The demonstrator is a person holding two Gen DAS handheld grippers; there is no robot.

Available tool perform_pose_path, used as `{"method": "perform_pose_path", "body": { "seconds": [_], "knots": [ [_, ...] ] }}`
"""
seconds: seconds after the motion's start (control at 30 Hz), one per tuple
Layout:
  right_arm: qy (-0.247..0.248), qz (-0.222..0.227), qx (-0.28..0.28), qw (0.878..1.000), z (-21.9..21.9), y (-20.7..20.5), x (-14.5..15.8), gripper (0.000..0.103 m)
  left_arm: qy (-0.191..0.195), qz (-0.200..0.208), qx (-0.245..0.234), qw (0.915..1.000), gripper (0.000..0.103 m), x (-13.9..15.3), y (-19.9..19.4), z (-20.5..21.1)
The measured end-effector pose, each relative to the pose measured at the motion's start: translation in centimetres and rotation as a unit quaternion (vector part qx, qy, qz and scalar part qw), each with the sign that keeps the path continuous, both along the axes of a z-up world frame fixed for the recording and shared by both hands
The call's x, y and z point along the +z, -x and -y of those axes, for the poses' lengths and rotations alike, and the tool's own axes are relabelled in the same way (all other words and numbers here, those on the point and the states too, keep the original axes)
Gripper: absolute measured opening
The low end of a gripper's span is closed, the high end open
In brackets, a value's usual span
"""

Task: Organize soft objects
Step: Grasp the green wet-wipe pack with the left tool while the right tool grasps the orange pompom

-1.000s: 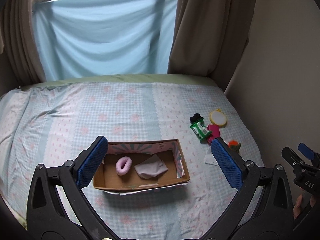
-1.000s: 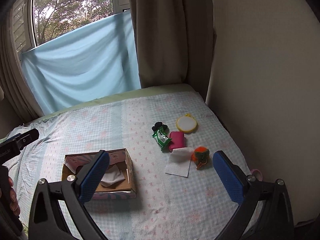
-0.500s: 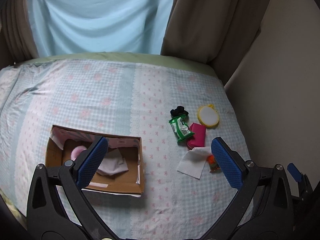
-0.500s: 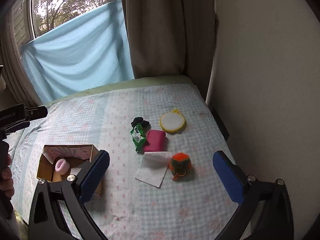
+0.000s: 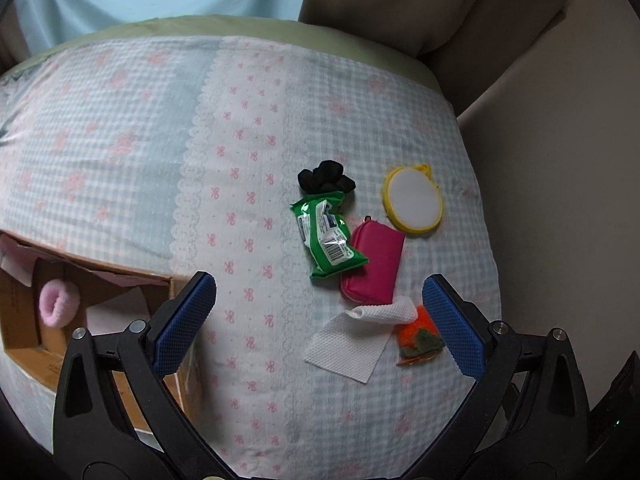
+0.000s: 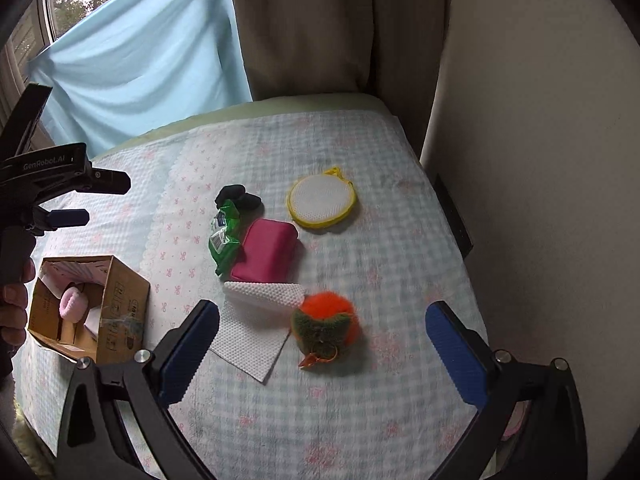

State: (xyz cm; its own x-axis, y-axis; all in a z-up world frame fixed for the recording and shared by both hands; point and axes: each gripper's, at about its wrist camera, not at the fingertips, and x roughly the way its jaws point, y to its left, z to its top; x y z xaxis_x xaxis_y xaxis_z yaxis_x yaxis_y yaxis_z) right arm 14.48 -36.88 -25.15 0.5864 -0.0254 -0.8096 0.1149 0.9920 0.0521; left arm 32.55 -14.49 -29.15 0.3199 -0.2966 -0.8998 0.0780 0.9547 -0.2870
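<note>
On the checked bedsheet lie a black scrunchie (image 5: 326, 176) (image 6: 238, 197), a green wipes pack (image 5: 326, 236) (image 6: 224, 236), a pink pouch (image 5: 374, 264) (image 6: 266, 252), a yellow-rimmed round pad (image 5: 414, 204) (image 6: 321, 197), a white paper towel (image 5: 352, 342) (image 6: 252, 330) and an orange-green fuzzy pompom (image 5: 418, 336) (image 6: 326, 330). The cardboard box (image 5: 24, 344) (image 6: 120, 300) holds a pink scrunchie (image 5: 58, 304) (image 6: 74, 307) and a pale cloth. My left gripper (image 5: 316, 324) is open above the towel. My right gripper (image 6: 320, 352) is open around the pompom, above it.
A beige wall (image 6: 540, 160) runs close along the bed's right edge. Brown curtains (image 6: 320, 28) and a light blue cloth (image 6: 140, 68) hang behind the bed's far end. A hand (image 6: 14, 304) holds the left gripper's handle at the left of the right wrist view.
Both grippers have swung right and lower toward the pile of soft items. The box has slid to the left edge of both views. Both stay open.
</note>
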Motion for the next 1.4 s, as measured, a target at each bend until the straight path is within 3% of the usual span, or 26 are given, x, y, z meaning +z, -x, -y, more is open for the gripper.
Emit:
{"method": "perform_pose_path", "body": {
  "seconds": [0.27, 0.57, 0.63, 0.7, 0.8, 0.9, 0.93, 1.13, 1.4],
  "knots": [
    [-0.016, -0.054, -0.008, 0.998, 1.6, -3.9, -7.8, 0.097, 0.026, -0.075, -0.003, 0.9969, 0.102, -9.2, -6.1, 2.5],
    [-0.025, -0.123, 0.008, 0.992, 1.2, -6.2, -15.4, 0.073, 0.019, -0.122, -0.012, 0.9922, 0.097, -15.9, -9.0, 4.7],
    [-0.024, -0.134, 0.012, 0.991, 1.2, -6.5, -16.4, 0.073, 0.022, -0.130, -0.012, 0.9912, 0.087, -17.0, -9.3, 4.9],
    [-0.021, -0.137, 0.017, 0.990, 1.2, -6.9, -17.1, 0.063, 0.023, -0.135, -0.012, 0.9905, 0.081, -17.8, -9.5, 5.2],
    [-0.013, -0.144, 0.029, 0.989, 1.2, -7.6, -17.9, 0.049, 0.026, -0.128, -0.006, 0.9914, 0.079, -18.2, -9.7, 5.3],
    [-0.010, -0.149, 0.042, 0.988, 1.0, -8.2, -18.6, 0.039, 0.022, -0.117, -0.014, 0.9928, 0.062, -18.1, -9.5, 5.9],
    [-0.005, -0.146, 0.044, 0.988, 0.9, -8.2, -18.6, 0.038, 0.018, -0.114, -0.016, 0.9932, 0.061, -17.9, -9.5, 6.1],
    [0.002, -0.138, 0.046, 0.989, 0.9, -8.3, -18.3, 0.035, 0.021, -0.100, -0.011, 0.9947, 0.049, -17.3, -9.1, 6.2],
    [0.003, -0.125, 0.039, 0.991, 1.3, -8.4, -17.7, 0.034, 0.013, -0.079, -0.016, 0.9966, 0.045, -15.2, -8.6, 6.0]
  ]
}}
